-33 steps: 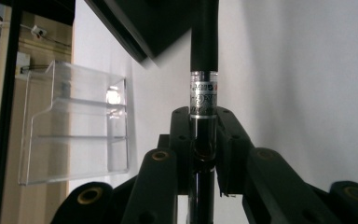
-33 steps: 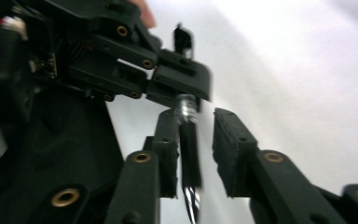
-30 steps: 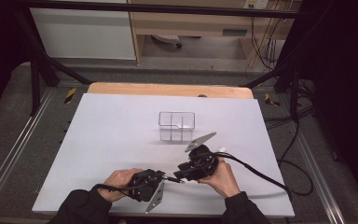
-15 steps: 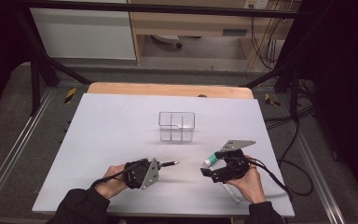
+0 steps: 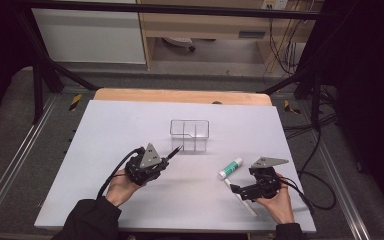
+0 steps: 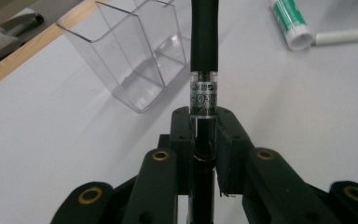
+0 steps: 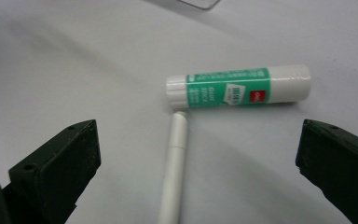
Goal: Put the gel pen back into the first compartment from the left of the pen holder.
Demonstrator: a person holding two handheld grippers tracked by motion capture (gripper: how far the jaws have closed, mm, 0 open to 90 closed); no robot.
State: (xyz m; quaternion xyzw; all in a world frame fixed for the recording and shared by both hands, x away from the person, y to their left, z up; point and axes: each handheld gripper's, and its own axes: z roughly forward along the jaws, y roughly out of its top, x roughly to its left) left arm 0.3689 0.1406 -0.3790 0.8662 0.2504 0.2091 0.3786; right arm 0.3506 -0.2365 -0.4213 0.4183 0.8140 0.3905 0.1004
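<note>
My left gripper (image 5: 164, 162) is shut on a black pen (image 5: 174, 151) that points at the clear two-compartment box (image 5: 190, 134). In the left gripper view the pen (image 6: 204, 70) runs up from between the closed jaws (image 6: 204, 126), beside the box (image 6: 135, 60). My right gripper (image 5: 239, 192) sits low at the front right. Its jaws have just been opening and stand wide (image 7: 198, 140), pressing on nothing. A white pen (image 7: 175, 168) lies on the table between them. A green and white glue stick (image 7: 237, 86) lies just past its tip.
The white tabletop (image 5: 105, 130) has a wooden strip (image 5: 180, 96) along its far edge. The glue stick (image 5: 230, 167) and white pen (image 5: 250, 209) lie at the front right. Black cables trail from both grippers, and a metal frame borders the table.
The grippers were together at the front centre. The right one has swung right and down and opened its jaws. The left one has carried the black pen towards the clear box.
</note>
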